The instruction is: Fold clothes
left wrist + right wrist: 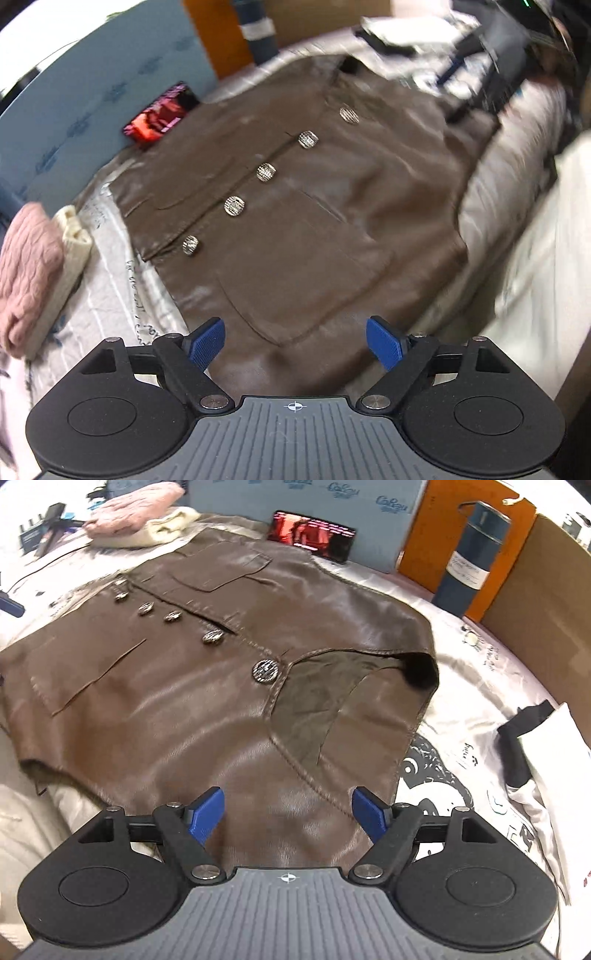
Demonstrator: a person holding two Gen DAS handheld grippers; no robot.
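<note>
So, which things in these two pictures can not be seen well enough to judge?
- Brown jacket: sleeves not visible in either view; the near hem is hidden by the right gripper.
- Left wrist view: the pile of clothes at the top right is smeared by motion blur; single items cannot be told apart.
- Phone screen: its text is too small to read.
- Blue bottle: its label is too small to read.
- Left gripper: jaws open, holding nothing.

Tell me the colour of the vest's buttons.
Silvery metallic buttons on the brown vest; clearest in the left wrist view.
</note>
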